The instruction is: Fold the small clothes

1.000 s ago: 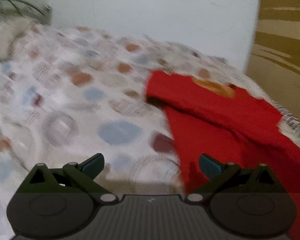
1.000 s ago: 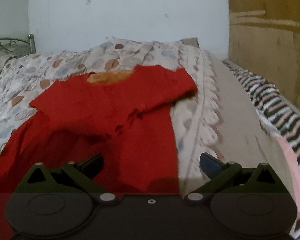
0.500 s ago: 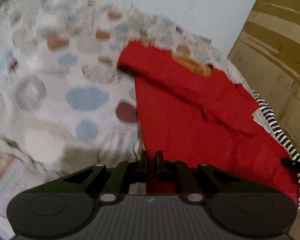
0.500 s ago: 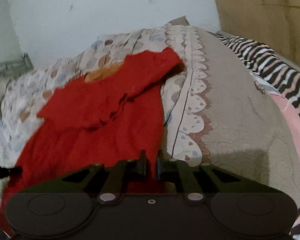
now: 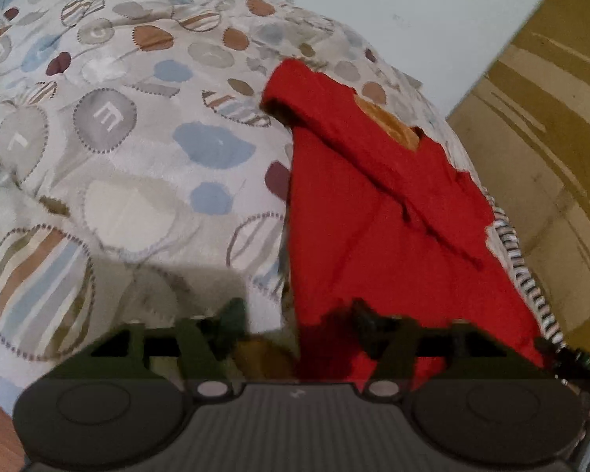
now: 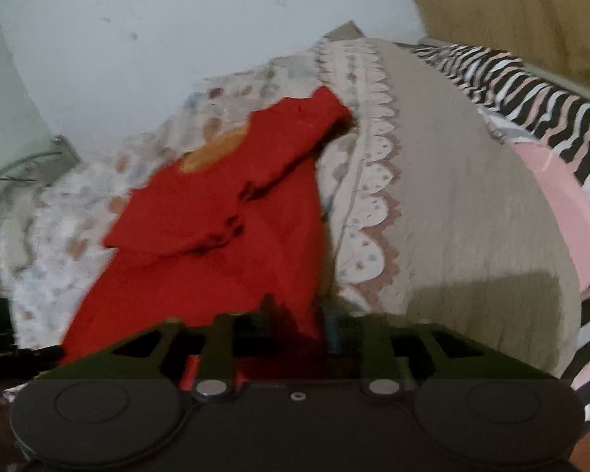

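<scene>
A small red shirt (image 5: 373, 212) with an orange collar patch lies on the patterned bedspread (image 5: 118, 149), sleeves folded in across the chest. My left gripper (image 5: 295, 322) sits at the shirt's near left hem corner, its fingers spread apart, with red cloth lying over the right finger. In the right wrist view the shirt (image 6: 224, 228) runs away from my right gripper (image 6: 297, 314), which is at the near right hem corner; its jaws are partly parted with red cloth between them, and motion blur hides the grip.
A beige quilt (image 6: 472, 204) with a scalloped border and a pink zebra-striped blanket (image 6: 550, 118) lie to the right of the shirt. A white wall and a wooden wardrobe (image 5: 550, 137) stand behind. A metal bed frame (image 6: 27, 165) is at the far left.
Both grippers shut on the shirt's near hem corners half a second ago. Now both jaws have parted again, the left widely, and the views have tilted further.
</scene>
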The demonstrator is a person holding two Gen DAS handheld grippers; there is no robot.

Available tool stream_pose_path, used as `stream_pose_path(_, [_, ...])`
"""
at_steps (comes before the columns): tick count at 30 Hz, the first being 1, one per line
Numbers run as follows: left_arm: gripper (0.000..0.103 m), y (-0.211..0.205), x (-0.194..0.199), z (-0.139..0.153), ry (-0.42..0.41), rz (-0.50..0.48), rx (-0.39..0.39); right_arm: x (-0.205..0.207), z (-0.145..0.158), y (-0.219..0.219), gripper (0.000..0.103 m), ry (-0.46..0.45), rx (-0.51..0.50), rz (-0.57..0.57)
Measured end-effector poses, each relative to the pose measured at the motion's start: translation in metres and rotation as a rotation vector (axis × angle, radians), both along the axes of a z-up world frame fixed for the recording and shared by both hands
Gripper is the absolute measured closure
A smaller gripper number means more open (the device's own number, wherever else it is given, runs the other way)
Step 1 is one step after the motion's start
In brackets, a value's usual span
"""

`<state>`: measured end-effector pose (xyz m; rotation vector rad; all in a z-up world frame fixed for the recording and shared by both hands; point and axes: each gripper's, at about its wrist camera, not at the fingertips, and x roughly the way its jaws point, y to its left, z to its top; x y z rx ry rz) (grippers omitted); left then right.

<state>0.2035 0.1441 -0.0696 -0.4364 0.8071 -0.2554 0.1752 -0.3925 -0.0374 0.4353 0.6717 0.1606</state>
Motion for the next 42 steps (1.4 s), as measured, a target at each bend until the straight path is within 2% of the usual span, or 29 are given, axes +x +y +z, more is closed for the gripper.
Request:
stream_pose_path(1, [0.038,-0.001,-0.004,-0.003,-0.001,-0.033,0.003,-0.007,-0.001,0.000,0.051,0.001,-0.002,0.012])
stream_pose_path(5, [0.038,-0.013,-0.025,-0.010,-0.044,-0.126,0.045,-0.030,-0.004,0.005,0.052,-0.007,-0.045,0.045])
stream_pose_path(6, [0.041,-0.018,-0.029,-0.011,-0.048,-0.148,0.064,-0.034,-0.004,0.008,0.053,-0.006,-0.064,0.057])
stream_pose_path(8, [0.071,-0.029,-0.035,-0.012,-0.034,-0.186,0.106,-0.039,-0.006,0.018,0.058,0.005,-0.118,0.099])
stream_pose_path(9, [0.086,-0.034,-0.036,-0.011,-0.019,-0.213,0.118,-0.041,-0.005,0.022,0.066,0.007,-0.151,0.119])
stream_pose_path(10, [0.095,-0.037,-0.039,-0.008,-0.018,-0.208,0.141,-0.043,-0.004,0.026,0.075,0.009,-0.182,0.140])
stream_pose_path(11, [0.098,-0.039,-0.042,-0.004,-0.020,-0.207,0.153,-0.044,-0.002,0.028,0.081,0.017,-0.200,0.155])
stream_pose_path(12, [0.099,-0.038,-0.044,0.003,-0.019,-0.208,0.146,-0.045,0.000,0.027,0.092,0.028,-0.197,0.165])
stream_pose_path(13, [0.099,-0.036,-0.048,0.012,-0.019,-0.197,0.133,-0.047,0.006,0.025,0.095,0.037,-0.178,0.165])
stream_pose_path(16, [0.100,-0.024,-0.056,0.043,0.003,-0.150,0.137,-0.058,0.030,0.019,0.098,0.005,-0.115,0.194])
stream_pose_path(19, [0.100,-0.015,-0.059,0.062,0.006,-0.132,0.158,-0.067,0.047,0.019,0.098,-0.029,-0.124,0.234])
stream_pose_path(21, [0.100,-0.014,-0.051,0.057,0.041,-0.124,0.155,-0.064,0.041,0.020,0.098,-0.012,-0.163,0.237])
stream_pose_path(24, [0.099,-0.020,-0.045,0.034,0.083,-0.132,0.193,-0.057,0.015,0.025,0.098,0.051,-0.208,0.237])
stream_pose_path(25, [0.099,-0.022,-0.045,0.027,0.085,-0.134,0.199,-0.058,0.008,0.028,0.098,0.053,-0.237,0.236])
stream_pose_path(29, [0.097,-0.021,-0.048,0.010,0.088,-0.113,0.183,-0.066,0.001,0.026,0.094,0.012,-0.227,0.206])
stream_pose_path(33, [0.084,-0.022,-0.054,0.013,0.091,-0.097,0.172,-0.076,0.004,0.039,0.076,-0.052,-0.385,0.216])
stream_pose_path(35, [0.067,-0.023,-0.057,0.016,0.095,-0.085,0.197,-0.082,0.007,0.046,0.070,-0.089,-0.465,0.233])
stream_pose_path(36, [0.051,-0.025,-0.059,0.017,0.095,-0.080,0.215,-0.085,0.008,0.049,0.061,-0.107,-0.503,0.240])
stream_pose_path(37, [0.035,-0.025,-0.062,0.018,0.090,-0.074,0.230,-0.090,0.008,0.052,0.044,-0.131,-0.553,0.250])
stream_pose_path(39, [0.022,-0.026,-0.069,0.021,0.068,-0.063,0.246,-0.101,0.008,0.058,0.026,-0.179,-0.637,0.270])
stream_pose_path(42, [0.010,-0.026,-0.081,0.026,0.022,-0.058,0.253,-0.118,0.005,0.071,0.019,-0.237,-0.784,0.333])
